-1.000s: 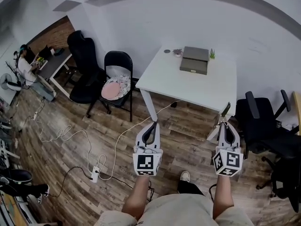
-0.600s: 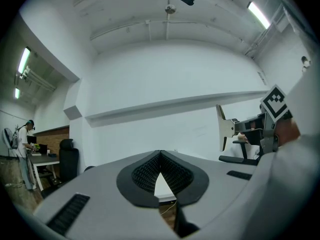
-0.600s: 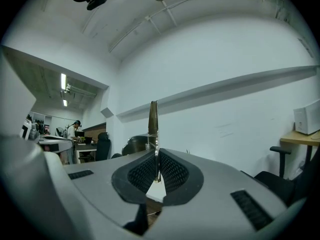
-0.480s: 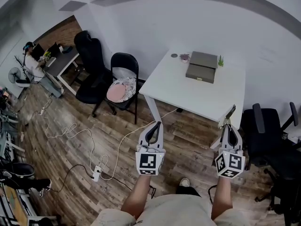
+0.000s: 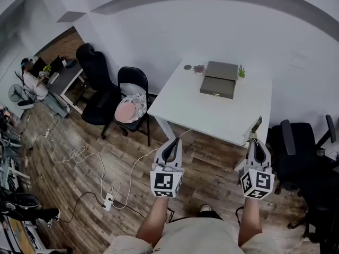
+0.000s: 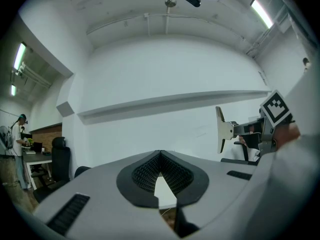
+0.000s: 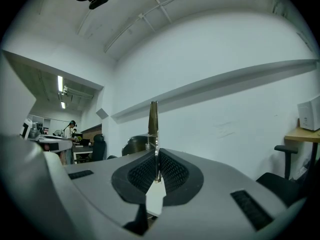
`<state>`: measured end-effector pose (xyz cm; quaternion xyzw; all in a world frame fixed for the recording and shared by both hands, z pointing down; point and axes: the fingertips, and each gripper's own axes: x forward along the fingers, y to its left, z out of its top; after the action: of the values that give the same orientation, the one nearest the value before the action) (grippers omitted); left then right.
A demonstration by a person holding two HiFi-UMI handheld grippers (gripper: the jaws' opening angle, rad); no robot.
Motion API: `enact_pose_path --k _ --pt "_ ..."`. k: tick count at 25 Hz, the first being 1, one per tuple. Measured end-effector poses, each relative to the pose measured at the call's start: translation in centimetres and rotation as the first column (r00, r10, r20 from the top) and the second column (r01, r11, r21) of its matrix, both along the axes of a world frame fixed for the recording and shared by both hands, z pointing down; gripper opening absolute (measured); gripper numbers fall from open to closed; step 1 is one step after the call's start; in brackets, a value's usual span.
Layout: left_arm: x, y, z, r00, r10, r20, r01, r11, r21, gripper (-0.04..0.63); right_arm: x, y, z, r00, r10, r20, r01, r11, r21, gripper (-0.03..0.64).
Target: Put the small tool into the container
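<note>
right tool is clenched on the thin metal piece by its base. looks stiff, light, probably slippery, so pinch the flat sides. left tool closed, empty.

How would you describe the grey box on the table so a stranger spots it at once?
Find the white table against the wall. Near its far edge lies the grey box, beside a small green plant. It is the only large, flat, rectangular thing there.

We can't ID the tiny bits at table's far edge; tool's lower end sits hidden w/in right gripper jaws.
</note>
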<state>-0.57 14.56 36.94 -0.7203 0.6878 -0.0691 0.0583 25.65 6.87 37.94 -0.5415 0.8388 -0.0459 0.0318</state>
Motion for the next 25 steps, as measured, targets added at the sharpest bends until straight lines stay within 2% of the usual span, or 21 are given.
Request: enact_pose_path --k 7,12,20,25 --pt "2.8 -2.7 0.7 0.999 0.034 0.022 -0.033 0.999 -0.024 0.006 2.3 -1.7 0.8 1.0 0.024 0.016 -0.024 1.0 -0.015 0.015" --pt "4.2 -3.8 0.8 0.998 0.048 0.031 -0.048 0.999 -0.013 0.006 3.8 -2.4 1.5 0.999 0.044 0.016 -0.043 0.999 -0.033 0.015" --pt "3.8 -5.3 1.4 0.999 0.052 0.015 -0.052 0.999 -0.009 0.006 3.3 -3.7 1.9 0.999 0.042 -0.002 -0.042 0.998 -0.035 0.015" --pt "2.1 -7.1 1.8 0.999 0.048 -0.005 -0.048 0.999 0.006 0.006 1.9 -5.4 1.8 0.999 0.043 -0.022 -0.043 0.999 -0.023 0.015"
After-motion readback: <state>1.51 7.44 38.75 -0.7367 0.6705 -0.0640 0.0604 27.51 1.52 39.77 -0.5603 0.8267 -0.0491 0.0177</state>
